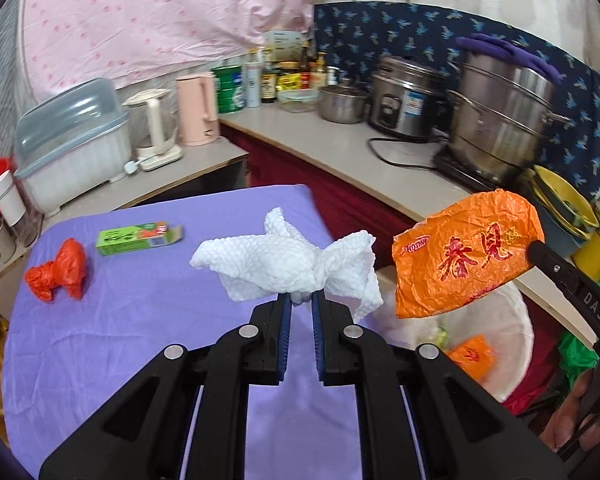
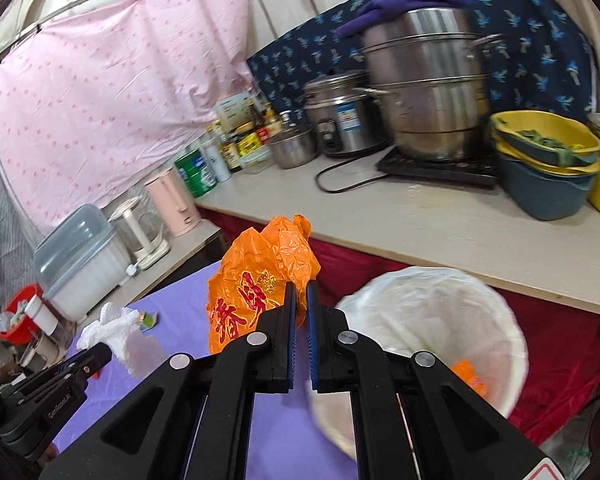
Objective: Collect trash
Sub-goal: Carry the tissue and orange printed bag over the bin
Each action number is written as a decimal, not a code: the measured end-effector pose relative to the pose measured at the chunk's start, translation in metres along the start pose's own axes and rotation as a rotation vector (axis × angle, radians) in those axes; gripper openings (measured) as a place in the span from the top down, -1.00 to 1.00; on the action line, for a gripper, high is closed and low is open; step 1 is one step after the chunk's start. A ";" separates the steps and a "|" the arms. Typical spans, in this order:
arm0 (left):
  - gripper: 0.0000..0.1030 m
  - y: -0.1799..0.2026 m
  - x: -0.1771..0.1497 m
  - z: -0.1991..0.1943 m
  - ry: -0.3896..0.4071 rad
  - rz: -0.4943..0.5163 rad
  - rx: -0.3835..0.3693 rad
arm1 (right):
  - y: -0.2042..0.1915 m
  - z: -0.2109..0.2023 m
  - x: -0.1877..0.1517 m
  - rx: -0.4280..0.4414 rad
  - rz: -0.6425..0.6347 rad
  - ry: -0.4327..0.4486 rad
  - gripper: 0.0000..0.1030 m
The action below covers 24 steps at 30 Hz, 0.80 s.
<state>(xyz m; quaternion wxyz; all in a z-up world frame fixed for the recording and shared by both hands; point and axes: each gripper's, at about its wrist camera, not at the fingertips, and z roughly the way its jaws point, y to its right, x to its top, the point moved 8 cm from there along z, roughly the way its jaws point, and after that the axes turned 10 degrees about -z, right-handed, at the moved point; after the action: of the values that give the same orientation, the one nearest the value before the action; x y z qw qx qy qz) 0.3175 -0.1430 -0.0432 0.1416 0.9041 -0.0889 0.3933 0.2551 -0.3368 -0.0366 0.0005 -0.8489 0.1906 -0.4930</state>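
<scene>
Beside the bin [image 2: 512, 344], holding an orange scrap [image 2: 470, 376], right gripper [image 2: 301, 286] pinches a wrapper [image 2: 256, 280]; left gripper [image 1: 301, 296] clamps a tissue [image 1: 284, 260].

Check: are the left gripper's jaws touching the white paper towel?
Touching. The left wrist view shows the left gripper with its jaws pinched on a bunched fold of the white paper towel, lifted above the purple cloth.
</scene>
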 end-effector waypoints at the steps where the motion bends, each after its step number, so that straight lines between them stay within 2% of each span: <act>1: 0.81 0.009 -0.003 -0.002 -0.002 0.008 -0.011 | 0.015 -0.007 -0.001 -0.017 0.013 0.004 0.89; 6: 0.81 0.066 -0.023 -0.006 -0.026 0.063 -0.076 | 0.066 -0.026 -0.008 -0.072 0.052 0.007 0.89; 12: 0.81 0.116 -0.049 -0.001 -0.065 0.118 -0.114 | 0.109 -0.041 -0.021 -0.119 0.084 0.002 0.89; 17: 0.81 0.142 -0.067 0.011 -0.102 0.148 -0.125 | 0.134 -0.044 -0.036 -0.143 0.100 -0.017 0.89; 24: 0.81 0.159 -0.084 0.028 -0.142 0.169 -0.125 | 0.145 -0.037 -0.050 -0.152 0.108 -0.041 0.89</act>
<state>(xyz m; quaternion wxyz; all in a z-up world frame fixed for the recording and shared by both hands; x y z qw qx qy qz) 0.2363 -0.2984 -0.0937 0.1573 0.9084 -0.1986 0.3325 0.1550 -0.4483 -0.0865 -0.0337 -0.8450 0.2729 -0.4587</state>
